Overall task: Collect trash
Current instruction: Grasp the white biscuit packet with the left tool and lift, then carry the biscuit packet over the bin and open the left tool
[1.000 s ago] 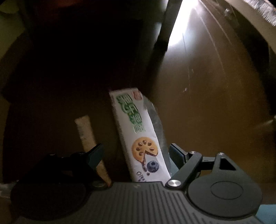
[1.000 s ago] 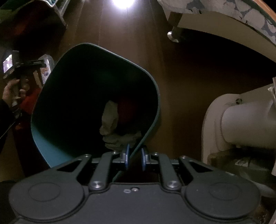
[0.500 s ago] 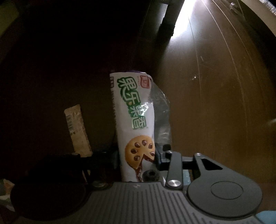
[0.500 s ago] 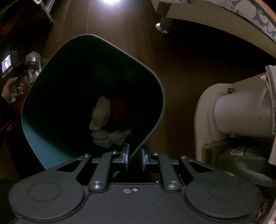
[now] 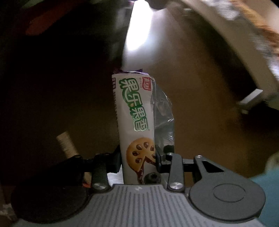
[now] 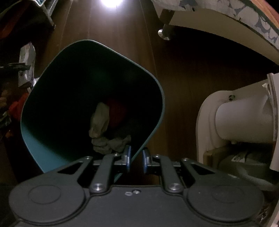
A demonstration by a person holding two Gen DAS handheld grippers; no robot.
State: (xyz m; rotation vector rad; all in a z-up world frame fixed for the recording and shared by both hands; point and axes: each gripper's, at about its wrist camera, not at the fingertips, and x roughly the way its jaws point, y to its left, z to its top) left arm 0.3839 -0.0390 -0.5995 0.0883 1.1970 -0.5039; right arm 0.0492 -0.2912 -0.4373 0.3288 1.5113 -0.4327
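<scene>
A white cookie packet [image 5: 134, 111] with green lettering and a clear torn flap stands upright between the fingers of my left gripper [image 5: 137, 155]. The jaws are closing, with both pads pressed on its lower sides. It hangs above the wooden floor. A tan wrapper [image 5: 67, 145] lies on the floor to the left, below it. My right gripper [image 6: 136, 158] is shut on the near rim of a teal bin [image 6: 43, 157], its blue pads on either side of the wall. Crumpled grey paper [image 6: 101, 120] and something red [image 6: 116, 111] lie inside the bin.
A white pedestal-like fixture [image 6: 235, 118] stands right of the bin. Pale furniture with a patterned cover [image 6: 226, 10] and a metal foot [image 6: 163, 33] is at the back right. Dark clutter and red items [image 6: 15, 108] crowd the bin's left side. Light glares off the wooden floor [image 5: 137, 35].
My left gripper has closed on the cookie packet and raised it off the floor; the tan wrapper stays below. The right gripper keeps its hold on the bin's rim.
</scene>
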